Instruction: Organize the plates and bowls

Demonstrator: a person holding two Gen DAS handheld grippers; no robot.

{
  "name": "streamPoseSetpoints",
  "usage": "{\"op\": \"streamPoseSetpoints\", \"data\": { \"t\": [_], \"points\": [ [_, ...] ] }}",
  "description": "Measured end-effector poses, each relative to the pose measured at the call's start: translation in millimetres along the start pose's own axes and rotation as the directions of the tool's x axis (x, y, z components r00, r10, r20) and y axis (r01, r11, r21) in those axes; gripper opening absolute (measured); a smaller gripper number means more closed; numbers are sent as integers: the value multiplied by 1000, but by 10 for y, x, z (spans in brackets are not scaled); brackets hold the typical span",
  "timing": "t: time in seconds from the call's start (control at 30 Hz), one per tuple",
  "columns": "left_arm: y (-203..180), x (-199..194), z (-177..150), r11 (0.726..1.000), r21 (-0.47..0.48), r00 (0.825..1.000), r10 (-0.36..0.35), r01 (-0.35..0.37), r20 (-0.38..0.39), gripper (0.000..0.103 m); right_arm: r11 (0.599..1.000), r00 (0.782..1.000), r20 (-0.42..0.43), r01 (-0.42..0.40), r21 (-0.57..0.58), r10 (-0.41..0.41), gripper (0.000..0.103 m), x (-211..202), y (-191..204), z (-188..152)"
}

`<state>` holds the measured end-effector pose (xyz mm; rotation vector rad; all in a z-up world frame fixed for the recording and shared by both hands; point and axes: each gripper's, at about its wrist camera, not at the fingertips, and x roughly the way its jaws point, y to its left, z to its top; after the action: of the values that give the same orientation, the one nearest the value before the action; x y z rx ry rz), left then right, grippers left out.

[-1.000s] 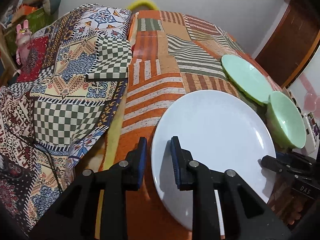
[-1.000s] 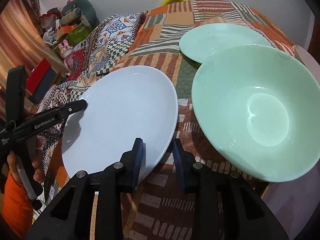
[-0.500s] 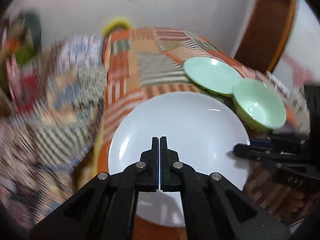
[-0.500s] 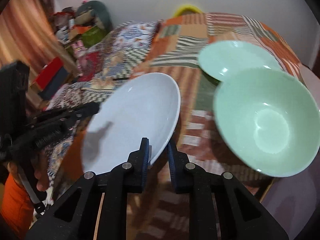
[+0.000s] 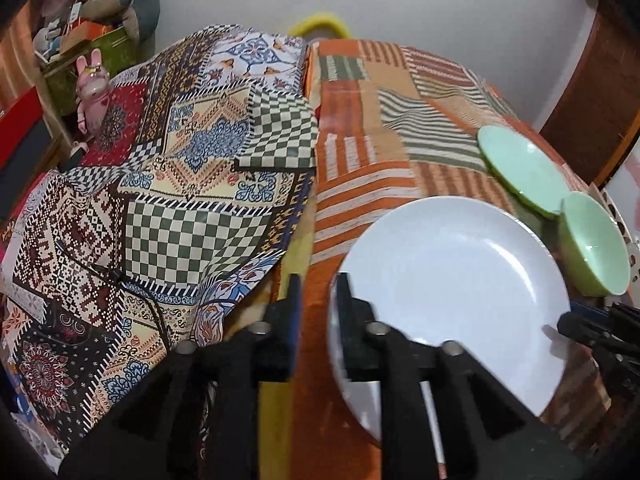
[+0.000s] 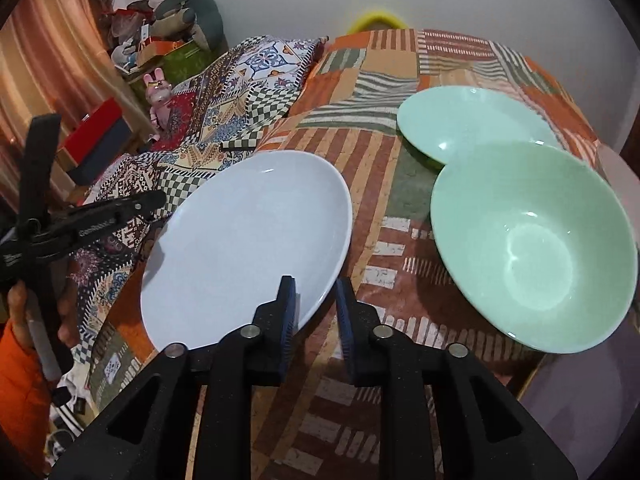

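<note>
The white plate (image 5: 448,300) lies flat on the striped orange cloth (image 5: 360,184) at the near edge, with the green bowl (image 6: 532,248) just to its right and the green plate (image 6: 468,124) farther off behind the bowl, its near rim tucked behind the bowl's. Half a second ago the left gripper (image 5: 316,296) was clamped shut over the middle of the white plate; now its jaws are opening and it has swung to the plate's near left rim, one finger over the rim, the other off over bare cloth, nothing held. The right gripper (image 6: 316,300) has shifted less: its jaws, nearly shut a moment ago, are opening at the plate's near right rim, straddling the edge without pinching it. So both tools now flank the same plate, and neither has hold of it. This looks like lining up for a grip on the rim, so the sorting itself has not begun.
</note>
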<state>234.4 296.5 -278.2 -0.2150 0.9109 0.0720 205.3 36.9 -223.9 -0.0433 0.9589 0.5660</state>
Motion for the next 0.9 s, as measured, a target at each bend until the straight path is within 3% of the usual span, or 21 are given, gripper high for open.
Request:
{"op": "streamPoseSetpoints", "data": {
  "t": [0.07, 0.1, 0.57, 0.67, 0.9],
  "points": [
    [13, 48, -16, 1000, 4, 1000, 11, -11, 1, 44, 1000, 1000, -17, -1, 9, 1, 23, 52, -26, 0],
    [10, 86, -23, 1000, 8, 1000, 14, -14, 5, 46, 1000, 1000, -21, -6, 18, 6, 24, 72, -45, -1],
    [-116, 331, -58, 994, 23, 993, -107, 108, -53, 45, 998, 998, -40, -54, 36, 55, 26, 171, -15, 2],
    [-210, 311, -65, 994, 53, 994, -96, 98, -46, 41, 998, 998, -35, -58, 31, 59, 22, 169, 1, 4],
    [-205, 273, -90, 996, 26, 995, -90, 91, -41, 40, 998, 998, -29, -57, 29, 58, 21, 143, 9, 7]
  ]
}}
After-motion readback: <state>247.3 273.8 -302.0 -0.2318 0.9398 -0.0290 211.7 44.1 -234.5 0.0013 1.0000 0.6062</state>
